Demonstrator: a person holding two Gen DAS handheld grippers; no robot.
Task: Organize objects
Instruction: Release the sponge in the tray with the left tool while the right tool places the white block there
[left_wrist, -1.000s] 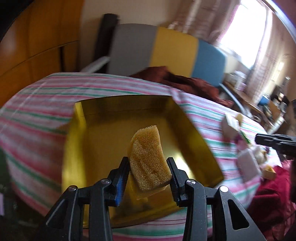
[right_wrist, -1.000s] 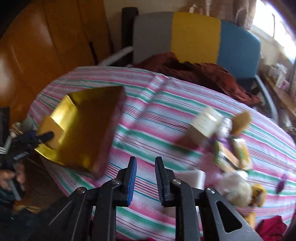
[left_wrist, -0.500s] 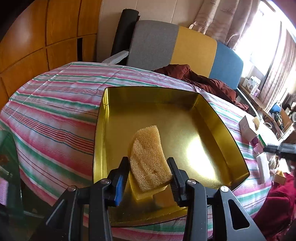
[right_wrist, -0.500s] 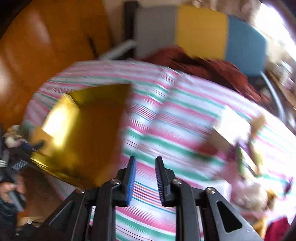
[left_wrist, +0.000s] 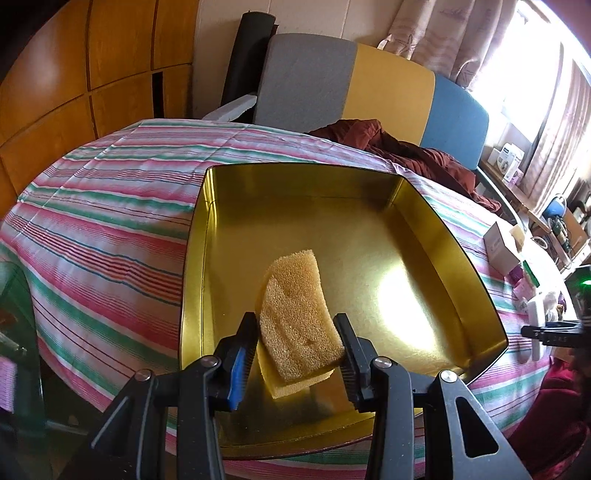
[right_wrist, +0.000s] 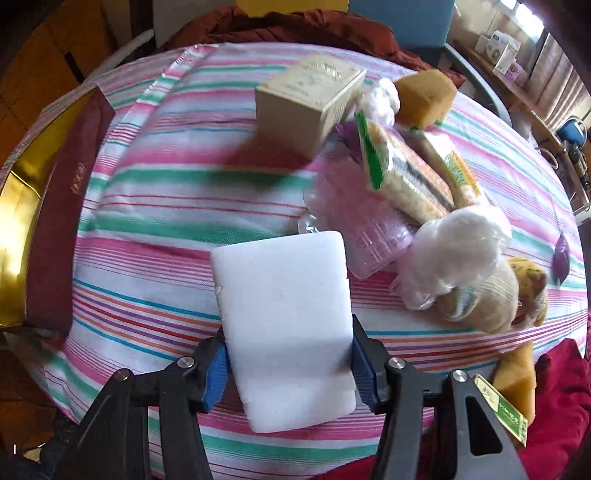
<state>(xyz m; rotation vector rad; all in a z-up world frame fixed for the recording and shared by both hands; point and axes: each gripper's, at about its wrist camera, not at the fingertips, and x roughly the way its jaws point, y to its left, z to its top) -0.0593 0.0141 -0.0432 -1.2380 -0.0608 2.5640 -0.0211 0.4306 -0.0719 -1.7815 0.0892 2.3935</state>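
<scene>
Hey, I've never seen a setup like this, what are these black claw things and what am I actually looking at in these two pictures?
Each picture comes from a camera on a hand-held gripper, looking out along its two jaws. A person holds one in each hand. The left gripper holds a yellow sponge over an open gold tin. The right gripper has its jaws on both sides of a white foam block. Both work over a striped cloth, where a cream box, packaged sponges and another loose sponge lie.
</scene>
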